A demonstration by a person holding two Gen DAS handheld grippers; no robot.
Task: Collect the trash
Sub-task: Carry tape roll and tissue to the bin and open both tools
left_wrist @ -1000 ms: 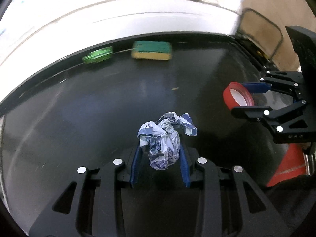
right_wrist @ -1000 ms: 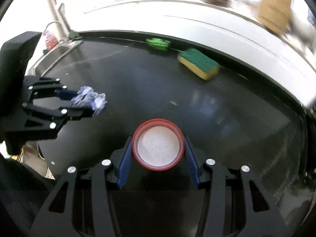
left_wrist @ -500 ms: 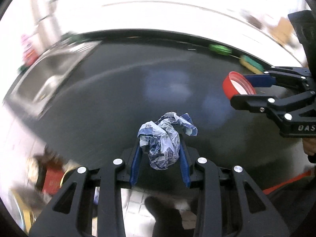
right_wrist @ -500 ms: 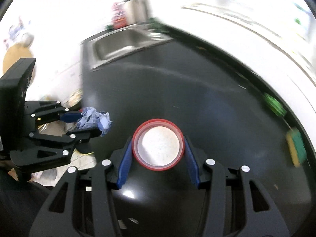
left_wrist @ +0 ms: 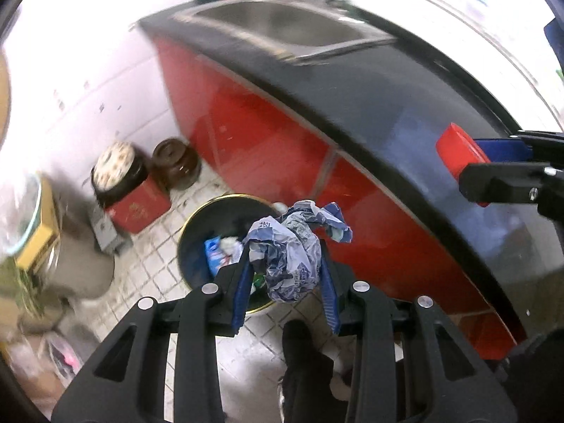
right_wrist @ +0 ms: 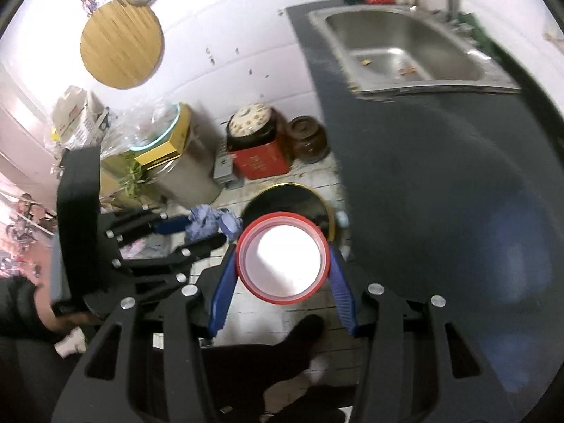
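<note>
Left wrist view: the left gripper (left_wrist: 286, 282) is clamped on a crumpled blue-and-white wrapper (left_wrist: 290, 253), its 2 blue pads pressing the wad from either side. It hangs over the tiled floor, just in front of a round, gold-rimmed trash bin (left_wrist: 197, 211) that stands against the red cabinet front (left_wrist: 253, 134). Scraps already lie in the bin. At the right edge the right gripper (left_wrist: 493, 165) carries a red-rimmed lid (left_wrist: 458, 148) above the black countertop (left_wrist: 405, 98). A dark shoe (left_wrist: 299, 345) shows below.

Right wrist view: the right gripper (right_wrist: 282, 264) is closed on the red-rimmed lid (right_wrist: 283, 257), held flat between both pads, and the lid covers much of the trash bin (right_wrist: 292, 194) beneath it. The left gripper (right_wrist: 197, 229) sits just left with the wrapper (right_wrist: 211, 224) in its grip, beside the bin's rim rather than clearly over its mouth. The steel sink (right_wrist: 405, 53) and countertop (right_wrist: 440, 176) run off to the right.

By this evidence the pickup is done for both pieces and both have been brought to the bin; what is left, judging from the pictures, is to centre each over the opening and let go. Neither piece is in the bin yet.
</note>
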